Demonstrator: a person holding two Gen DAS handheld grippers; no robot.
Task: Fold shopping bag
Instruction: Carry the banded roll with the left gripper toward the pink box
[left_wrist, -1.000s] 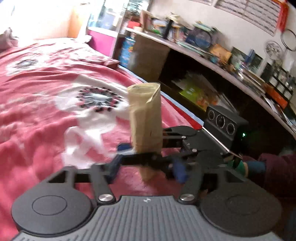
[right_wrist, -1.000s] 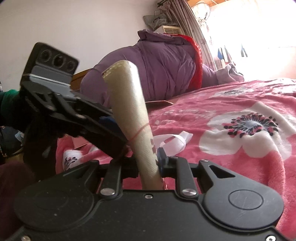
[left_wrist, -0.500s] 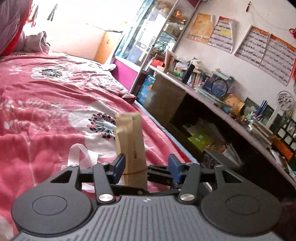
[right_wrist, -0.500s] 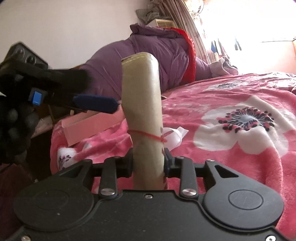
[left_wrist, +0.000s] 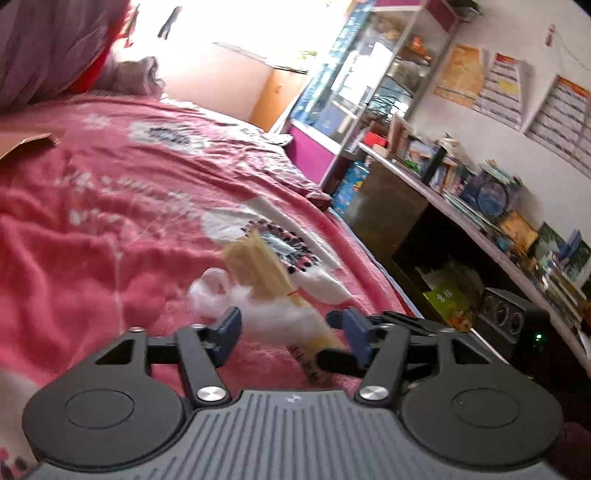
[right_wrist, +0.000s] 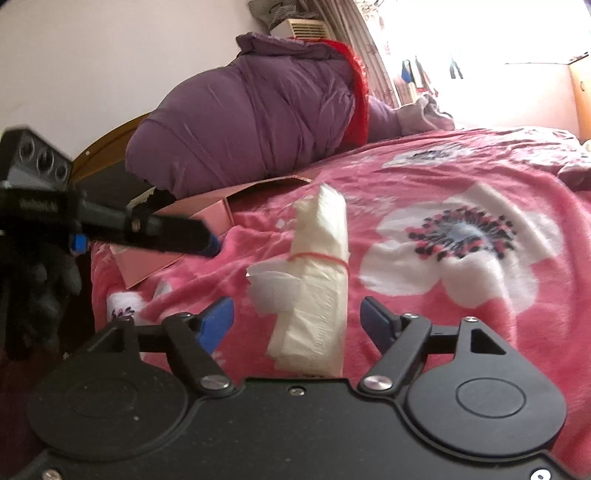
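Observation:
The shopping bag (right_wrist: 319, 280) is folded into a cream bundle with a red rubber band around it and white handles sticking out at its left. It leans on the pink flowered blanket (right_wrist: 461, 332). My right gripper (right_wrist: 297, 319) is open, its jaws opening, with the bundle between the blue pads but touching neither. The left gripper's finger (right_wrist: 177, 230) hovers to the left, apart from the bundle. In the left wrist view the blurred bag (left_wrist: 266, 280) lies just beyond my left gripper (left_wrist: 291, 330), whose jaws are opening and grip nothing.
A pink cardboard box (right_wrist: 207, 216) lies on the bed behind the bag, with a purple quilt (right_wrist: 240, 122) piled beyond it. The bed's edge (left_wrist: 369, 254) drops off toward cluttered shelves (left_wrist: 480, 206) and a glass cabinet (left_wrist: 362, 85).
The right jaws spread and let go of the bag, which went from upright to leaning on the blanket. The left gripper pulled back from the bundle and rolled.

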